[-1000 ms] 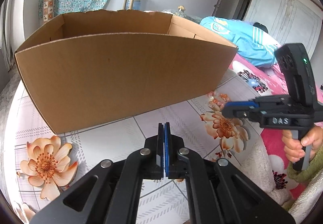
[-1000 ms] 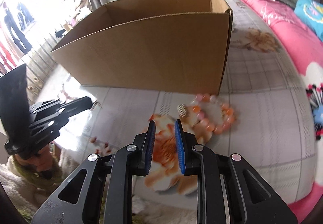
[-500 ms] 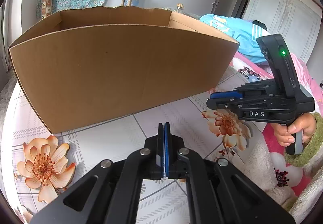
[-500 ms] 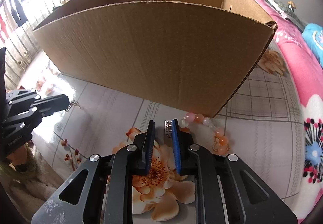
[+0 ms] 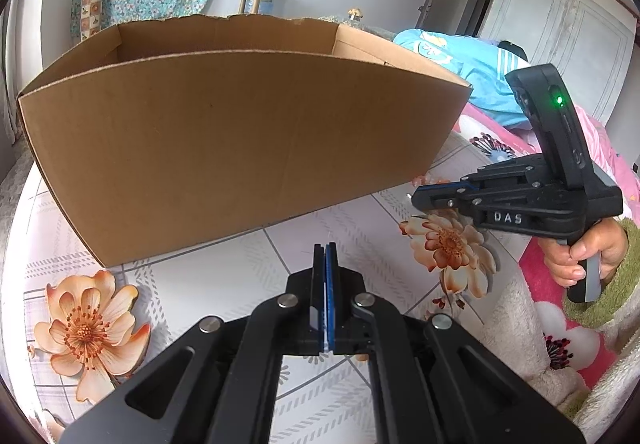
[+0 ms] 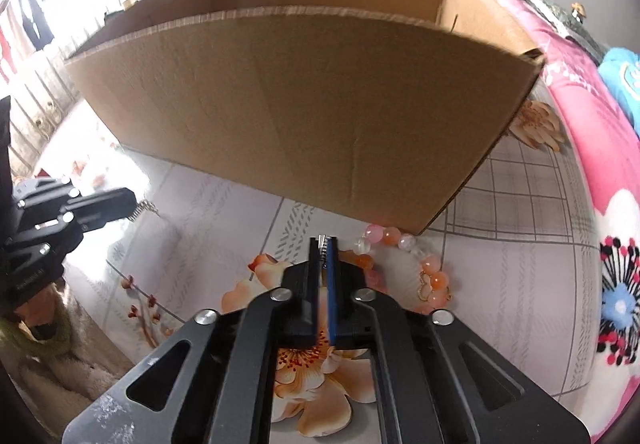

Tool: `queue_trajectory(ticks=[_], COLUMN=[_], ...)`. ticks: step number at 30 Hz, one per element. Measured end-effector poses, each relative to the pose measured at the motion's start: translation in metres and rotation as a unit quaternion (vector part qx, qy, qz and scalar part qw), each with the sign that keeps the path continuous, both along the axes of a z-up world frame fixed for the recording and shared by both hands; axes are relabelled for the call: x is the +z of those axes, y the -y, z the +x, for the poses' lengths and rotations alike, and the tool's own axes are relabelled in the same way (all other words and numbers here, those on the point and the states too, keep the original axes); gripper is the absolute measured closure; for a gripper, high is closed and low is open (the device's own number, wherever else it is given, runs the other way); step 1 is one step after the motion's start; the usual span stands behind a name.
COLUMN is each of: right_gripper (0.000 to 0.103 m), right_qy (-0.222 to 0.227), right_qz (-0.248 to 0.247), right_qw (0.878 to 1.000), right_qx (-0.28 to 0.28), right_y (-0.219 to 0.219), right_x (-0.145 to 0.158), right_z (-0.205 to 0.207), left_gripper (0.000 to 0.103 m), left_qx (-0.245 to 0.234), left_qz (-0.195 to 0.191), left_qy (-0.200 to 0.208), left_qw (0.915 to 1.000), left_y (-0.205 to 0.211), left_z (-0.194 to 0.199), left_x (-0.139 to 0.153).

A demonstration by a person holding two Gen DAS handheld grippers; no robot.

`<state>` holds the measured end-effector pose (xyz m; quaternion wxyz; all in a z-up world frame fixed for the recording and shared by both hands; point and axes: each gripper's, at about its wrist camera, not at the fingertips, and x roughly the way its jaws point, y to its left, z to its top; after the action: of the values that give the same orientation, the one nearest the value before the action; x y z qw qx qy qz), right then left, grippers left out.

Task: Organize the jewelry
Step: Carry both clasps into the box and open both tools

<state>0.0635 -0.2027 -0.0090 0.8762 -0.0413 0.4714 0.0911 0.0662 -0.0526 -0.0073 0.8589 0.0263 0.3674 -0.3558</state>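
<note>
A large open cardboard box [image 5: 240, 139] [image 6: 312, 103] stands on a flower-printed sheet [image 5: 224, 276]. A pink and orange bead bracelet [image 6: 432, 268] lies by the box's near right corner. My right gripper [image 6: 324, 240] [image 5: 414, 199] points down just left of the bracelet. Its jaws are closing fully, pinching a small silver ribbed piece [image 6: 321, 242] at their tips. I cannot tell whether that piece is joined to the bracelet. My left gripper [image 5: 325, 246] [image 6: 134, 203] hovers in front of the box, shut, with a small silver coil [image 6: 146, 205] sticking out of its tip.
A pink flowered quilt [image 6: 592, 147] and a blue garment [image 5: 472, 75] lie to the right of the box. A hand in a green sleeve [image 5: 576, 256] holds the right gripper over a fluffy white blanket [image 5: 516, 316]. White cupboard doors [image 5: 560, 43] stand behind.
My right gripper moved toward the box's near side, over the silver piece beside the bracelet, and its jaws closed on that piece. The left gripper stayed shut and still.
</note>
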Motion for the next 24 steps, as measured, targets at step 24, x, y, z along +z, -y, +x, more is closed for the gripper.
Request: queue_trajectory(ticks=[24], right_gripper=[0.103], right_qy=[0.046], right_qz=[0.154], right_qw=[0.987], right_qx=[0.000], right_y=[0.036], right_x=[0.054], right_z=[-0.042], left_gripper=[0.103], left_qx=[0.015], left_qz=[-0.017], left_qy=[0.035], left_qw=[0.9991], left_y=[-0.022], left_z=[-0.021], left_x=[0.036])
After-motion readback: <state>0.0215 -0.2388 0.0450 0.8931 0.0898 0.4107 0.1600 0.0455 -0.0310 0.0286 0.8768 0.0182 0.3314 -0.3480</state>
